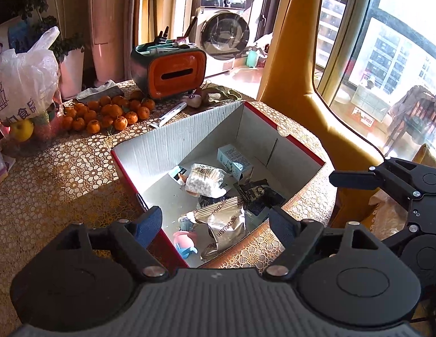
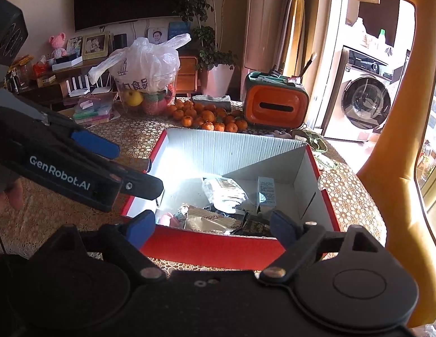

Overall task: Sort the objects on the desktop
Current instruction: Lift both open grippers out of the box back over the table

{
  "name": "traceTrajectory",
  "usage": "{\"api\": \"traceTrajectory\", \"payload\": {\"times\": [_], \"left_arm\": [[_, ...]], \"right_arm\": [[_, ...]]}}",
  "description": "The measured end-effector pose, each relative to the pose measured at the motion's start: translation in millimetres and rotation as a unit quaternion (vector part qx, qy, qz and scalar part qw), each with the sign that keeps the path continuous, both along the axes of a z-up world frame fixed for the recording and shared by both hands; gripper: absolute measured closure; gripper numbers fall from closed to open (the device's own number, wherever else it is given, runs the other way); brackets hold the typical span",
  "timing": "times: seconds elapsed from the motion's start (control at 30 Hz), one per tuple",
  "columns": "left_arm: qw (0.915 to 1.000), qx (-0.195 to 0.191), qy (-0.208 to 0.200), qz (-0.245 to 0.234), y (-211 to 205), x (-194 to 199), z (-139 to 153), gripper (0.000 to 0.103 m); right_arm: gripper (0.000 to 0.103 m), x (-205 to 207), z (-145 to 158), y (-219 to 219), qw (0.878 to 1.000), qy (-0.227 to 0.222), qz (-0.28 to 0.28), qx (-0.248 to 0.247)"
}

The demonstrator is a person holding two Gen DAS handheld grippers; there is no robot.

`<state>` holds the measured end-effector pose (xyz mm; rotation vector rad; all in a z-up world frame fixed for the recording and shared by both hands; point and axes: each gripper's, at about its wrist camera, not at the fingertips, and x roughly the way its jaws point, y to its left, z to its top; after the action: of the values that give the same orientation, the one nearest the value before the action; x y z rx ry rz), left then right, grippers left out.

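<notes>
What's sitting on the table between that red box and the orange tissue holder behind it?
In the left wrist view, a white tube lies on the patterned tablecloth between the red box and the orange tissue holder, beside the pile of tangerines.

A red cardboard box (image 1: 263, 137) with white inner walls is sitting open on the table, holding the sorted things. A bag of cotton swabs (image 1: 204, 181) is lying near its middle, a small pale green carton (image 1: 234, 163) is leaning toward the far right corner, a silver foil packet (image 1: 226, 227) is resting at the near side, and a pink and blue toy (image 1: 184, 241) is lying in the near left corner.
</notes>
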<state>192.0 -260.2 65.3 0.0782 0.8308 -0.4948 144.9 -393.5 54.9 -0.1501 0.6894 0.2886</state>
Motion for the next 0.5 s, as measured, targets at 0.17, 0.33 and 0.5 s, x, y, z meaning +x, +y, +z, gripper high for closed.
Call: {"api": "traceTrajectory", "payload": {"times": [0.17,0.33,0.5], "left_arm": [[0.9999,0.002,-0.011,0.003,4,-12,1,0.009],[0.9996,0.009,-0.028,0.001,7,-25,3,0.003],[0.9992,0.018,-0.037,0.001,11,-39,1,0.003]], "right_arm": [[0.008,-13,1,3,1.0,-0.015,0.003,0.003],[0.001,-27,2,3,0.999,-0.037,0.001,0.004],[0.001,-39,0,1,0.999,-0.045,-0.004,0.009]]}}
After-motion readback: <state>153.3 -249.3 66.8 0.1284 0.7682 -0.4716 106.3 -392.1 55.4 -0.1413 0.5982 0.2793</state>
